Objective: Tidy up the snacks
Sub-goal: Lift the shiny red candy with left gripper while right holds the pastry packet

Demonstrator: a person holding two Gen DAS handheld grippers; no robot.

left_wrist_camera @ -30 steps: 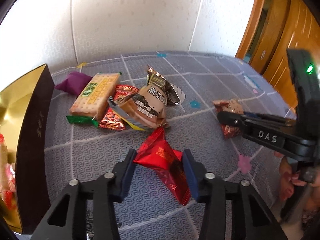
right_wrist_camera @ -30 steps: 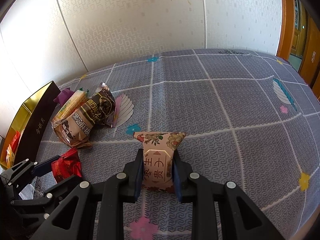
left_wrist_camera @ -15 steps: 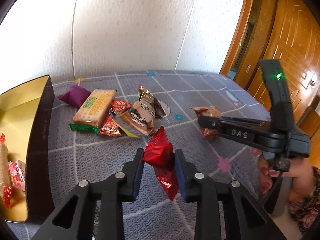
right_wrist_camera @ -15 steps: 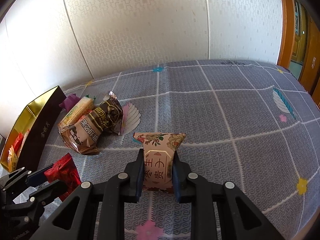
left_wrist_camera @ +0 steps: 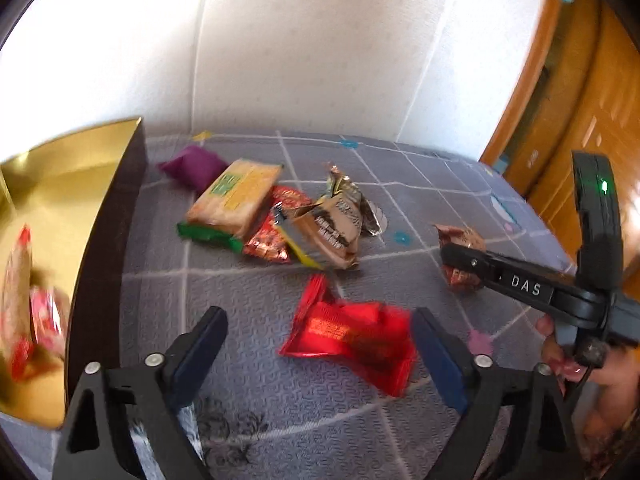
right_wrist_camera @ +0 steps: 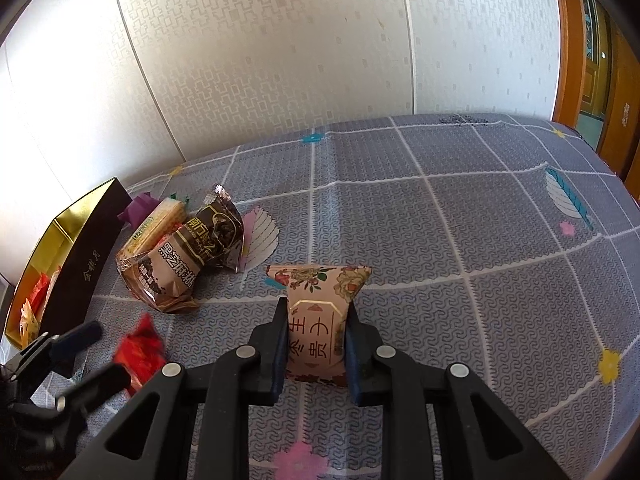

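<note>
Surface (right_wrist_camera: 480, 216): grey-blue cloth with white grid lines, leaf and flower prints; carries all the snacks.
Box (left_wrist_camera: 120, 240): dark outside, gold inside, open, at the left edge of the surface; a few red and pale packets lie in it, blurred.
Left hand-held gripper (left_wrist_camera: 320, 348): jaws wide and opening; the red packet lies between them, its right end close against the right pad, left pad well clear. Contact with the right pad cannot be told through the blur.
Right hand-held gripper (right_wrist_camera: 316, 344): narrow, clamped on the floral packet, pads pressing both its sides.
Hand (left_wrist_camera: 560, 356): fingers at the right gripper's handle, right edge of the left view.
Snack pile (left_wrist_camera: 280, 216): near the box, toward the wall; orange biscuit pack (left_wrist_camera: 236, 196) on top at left, a brown packet (left_wrist_camera: 328, 232) at right, red wrappers between, all overlapping.
Floral packet (right_wrist_camera: 320, 320): pinkish, printed flowers and gold-framed characters, upright between the right pads, its lower edge near the cloth.
Red packet (left_wrist_camera: 352, 340): shiny, motion-blurred, over the cloth in front of the pile; whether it rests on the cloth cannot be told.
Purple packet (left_wrist_camera: 192, 166): behind the biscuit pack, beside the box's far corner.
</note>
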